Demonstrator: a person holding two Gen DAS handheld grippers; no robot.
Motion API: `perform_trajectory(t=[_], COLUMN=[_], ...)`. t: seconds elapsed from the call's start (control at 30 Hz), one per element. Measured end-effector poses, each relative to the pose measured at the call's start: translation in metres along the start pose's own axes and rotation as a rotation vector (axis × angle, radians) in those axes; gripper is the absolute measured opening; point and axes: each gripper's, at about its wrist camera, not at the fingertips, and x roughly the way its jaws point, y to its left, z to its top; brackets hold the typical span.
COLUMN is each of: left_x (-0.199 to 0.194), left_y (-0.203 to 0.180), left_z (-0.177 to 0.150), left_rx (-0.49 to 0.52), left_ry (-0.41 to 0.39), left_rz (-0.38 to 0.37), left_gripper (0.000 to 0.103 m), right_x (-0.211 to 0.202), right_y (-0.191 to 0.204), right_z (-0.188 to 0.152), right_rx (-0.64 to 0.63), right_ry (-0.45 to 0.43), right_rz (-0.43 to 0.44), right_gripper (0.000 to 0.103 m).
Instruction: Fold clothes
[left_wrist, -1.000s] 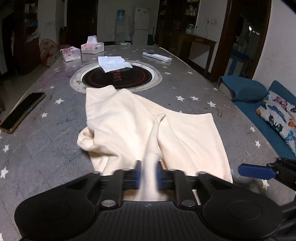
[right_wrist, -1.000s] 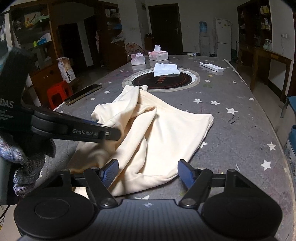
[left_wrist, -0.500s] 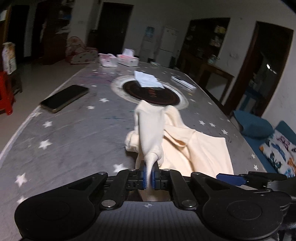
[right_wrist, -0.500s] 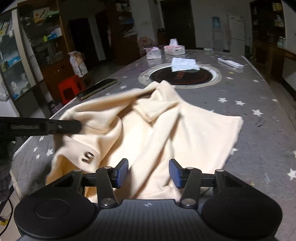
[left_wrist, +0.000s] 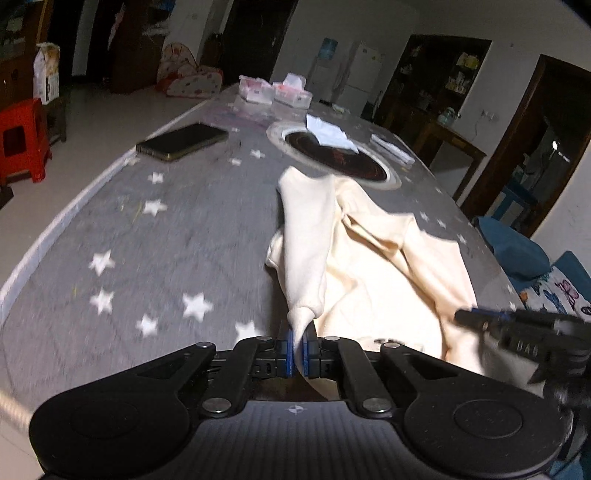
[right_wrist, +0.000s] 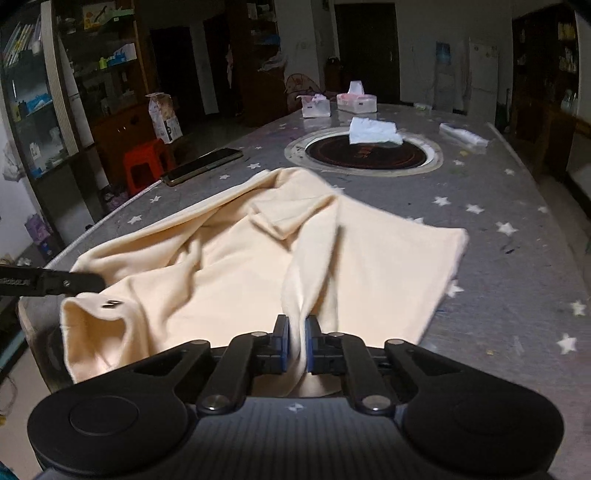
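A cream garment (left_wrist: 369, 266) (right_wrist: 229, 269) lies rumpled on the grey star-patterned table (left_wrist: 166, 236) (right_wrist: 517, 258). My left gripper (left_wrist: 299, 350) is shut on a bunched edge of the cloth at the near side, pulling it into a ridge. My right gripper (right_wrist: 295, 343) is shut on another pinch of the same garment near its front edge. The right gripper's fingers (left_wrist: 480, 317) show at the right of the left wrist view. The left gripper's fingers (right_wrist: 74, 282) reach in from the left of the right wrist view, over the garment's corner.
A round black hotplate (right_wrist: 364, 151) set in the table holds a white cloth (right_wrist: 373, 131). A phone (left_wrist: 183, 140) lies near the left edge. Tissue boxes (right_wrist: 356, 101) and a remote (right_wrist: 463, 134) sit farther back. A red stool (left_wrist: 22, 136) stands left; a blue sofa (left_wrist: 524, 254) right.
My right gripper has shut on the garment's near edge; it was open before. The left gripper has swung left and drawn the cloth out, so the garment lies wider across the table.
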Motion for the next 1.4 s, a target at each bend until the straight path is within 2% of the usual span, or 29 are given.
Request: perform_trajectory(t=[0.2,0.33,0.43,0.47,0.53,0.57,0.67,0.77,0.87,1.0,1.2,1.23,1.27,1.33,1.4], left_x=[-0.006,-0.013,-0.017,-0.019,-0.022,-0.024,-0.023,-0.017,-0.008,0.018,0.075,0.083,0.091,0.1,0.105], left_y=[0.006,0.007,0.006,0.005,0.002,0.001,-0.002,-0.004,-0.008,-0.013,-0.027,-0.03,-0.032,-0.036,-0.038], left_z=[-0.029,-0.036,-0.029,-0.026,-0.017,-0.013,0.002,0.016,0.03,0.05,0.071,0.072,0.072,0.072,0.071], left_rx=[-0.004,-0.004,0.011,0.022,0.042,0.051,0.072,0.085,0.11,0.133,0.183,0.192,0.202,0.225,0.244], left_ry=[0.097,0.111,0.096,0.086,0.059,0.045,-0.002,-0.031,-0.056,-0.065,-0.029,-0.019,-0.009,-0.002,-0.007], left_rz=[-0.022,-0.042,-0.043,-0.038,-0.026,-0.02,-0.001,0.015,0.04,0.067,0.091,0.091,0.091,0.101,0.119], left_gripper=[0.006,0.01,0.014,0.017,0.033,0.045,0.048,0.055,0.059,0.061,0.062,0.062,0.062,0.062,0.06], right_x=[-0.028,-0.042,-0.049,-0.051,-0.056,-0.056,-0.044,-0.026,-0.006,0.023,0.048,0.051,0.052,0.05,0.044], right_y=[-0.01,-0.016,-0.018,-0.019,-0.02,-0.019,-0.015,-0.012,-0.009,-0.004,0.003,0.003,0.001,-0.002,-0.007], right_z=[-0.011,-0.02,-0.02,-0.02,-0.021,-0.017,-0.004,0.007,0.017,0.025,0.03,0.03,0.03,0.03,0.03], right_rx=[-0.003,-0.005,-0.016,-0.02,-0.027,-0.041,-0.079,-0.11,-0.137,-0.168,-0.181,-0.179,-0.175,-0.162,-0.144], right_ry=[-0.015,0.012,0.015,0.016,0.018,0.01,-0.002,-0.005,0.002,0.026,0.046,0.049,0.046,0.036,0.011], right_rz=[-0.041,-0.048,-0.038,-0.035,-0.029,-0.031,-0.018,-0.004,0.006,0.016,0.052,0.06,0.062,0.063,0.045], right_gripper=[0.008,0.008,0.013,0.017,0.023,0.028,0.034,0.038,0.039,0.039,0.038,0.033,0.023,0.013,0.009])
